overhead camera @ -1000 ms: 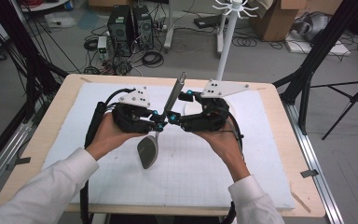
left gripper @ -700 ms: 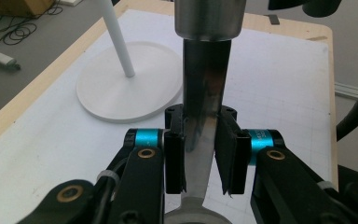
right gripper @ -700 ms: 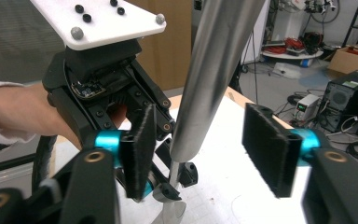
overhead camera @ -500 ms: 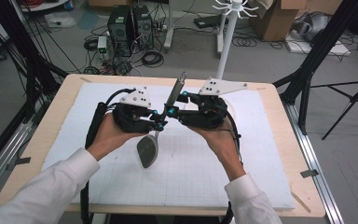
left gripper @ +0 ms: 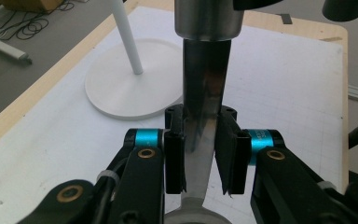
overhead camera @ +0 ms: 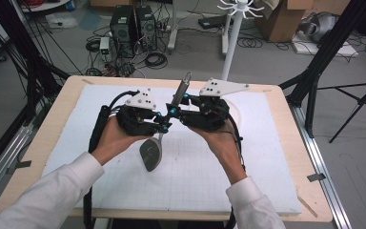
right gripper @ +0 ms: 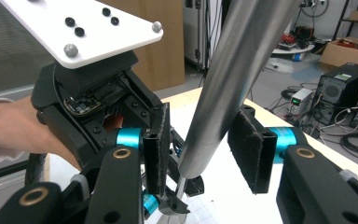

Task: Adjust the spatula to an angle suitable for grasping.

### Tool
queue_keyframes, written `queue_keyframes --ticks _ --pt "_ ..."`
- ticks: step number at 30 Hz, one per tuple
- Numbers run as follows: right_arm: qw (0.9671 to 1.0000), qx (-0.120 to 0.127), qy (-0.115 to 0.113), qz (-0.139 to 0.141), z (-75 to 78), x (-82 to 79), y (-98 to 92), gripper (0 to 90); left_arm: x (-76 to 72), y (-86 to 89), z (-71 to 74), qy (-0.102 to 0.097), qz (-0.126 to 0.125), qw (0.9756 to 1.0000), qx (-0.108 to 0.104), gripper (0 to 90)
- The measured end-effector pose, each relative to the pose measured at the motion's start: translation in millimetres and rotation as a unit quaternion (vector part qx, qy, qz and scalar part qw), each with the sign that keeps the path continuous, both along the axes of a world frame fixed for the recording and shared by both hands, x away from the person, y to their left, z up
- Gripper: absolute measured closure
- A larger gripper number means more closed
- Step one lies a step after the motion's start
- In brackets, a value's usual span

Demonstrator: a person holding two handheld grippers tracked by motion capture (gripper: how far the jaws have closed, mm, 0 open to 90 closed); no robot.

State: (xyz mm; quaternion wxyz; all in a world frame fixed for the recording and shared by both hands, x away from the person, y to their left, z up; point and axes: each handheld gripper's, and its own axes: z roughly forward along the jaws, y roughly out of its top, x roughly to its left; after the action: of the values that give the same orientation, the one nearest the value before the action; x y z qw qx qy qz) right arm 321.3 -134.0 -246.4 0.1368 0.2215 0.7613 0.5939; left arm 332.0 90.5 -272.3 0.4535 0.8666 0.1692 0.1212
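White gridded mat (overhead camera: 267,181) on a wooden table (overhead camera: 310,171), cables and computer towers on the floor behind.

Toward the mat's left half, the left gripper (overhead camera: 164,125) has its jaws narrowed onto the flat steel neck of a metal spatula (overhead camera: 151,153), pads pressing both sides in the left gripper view; the blade hangs below, near the mat's middle. Just right of it, the right gripper (overhead camera: 172,110) faces the left one, its jaws having just been closing around the spatula's round handle (right gripper: 233,84), which rises toward the far edge; one pad looks to touch it, the other stands slightly off. A white stand (overhead camera: 232,33) rises near the far edge.
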Motion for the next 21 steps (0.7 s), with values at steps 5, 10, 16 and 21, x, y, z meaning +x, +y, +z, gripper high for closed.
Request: queue_keyframes --ticks 5,10,16,21 --pt "1.0000 0.003 0.002 -0.006 0.7 0.1 1.6 60.6 -0.4 -1.6 0.1 -0.003 0.007 1.0000 0.000 74.4" --pt "0.9999 0.004 0.006 -0.014 0.7 0.3 1.9 64.2 -0.7 -1.9 0.4 -0.007 0.013 0.9999 0.001 74.4" --pt "0.9997 0.007 0.012 -0.020 0.7 0.5 2.4 69.1 -1.3 -1.9 0.6 -0.014 0.018 0.9997 0.003 74.4" --pt "0.9995 0.013 0.017 -0.021 0.8 1.5 3.4 70.9 -0.9 -2.2 0.2 -0.013 0.021 0.9997 0.003 74.4"
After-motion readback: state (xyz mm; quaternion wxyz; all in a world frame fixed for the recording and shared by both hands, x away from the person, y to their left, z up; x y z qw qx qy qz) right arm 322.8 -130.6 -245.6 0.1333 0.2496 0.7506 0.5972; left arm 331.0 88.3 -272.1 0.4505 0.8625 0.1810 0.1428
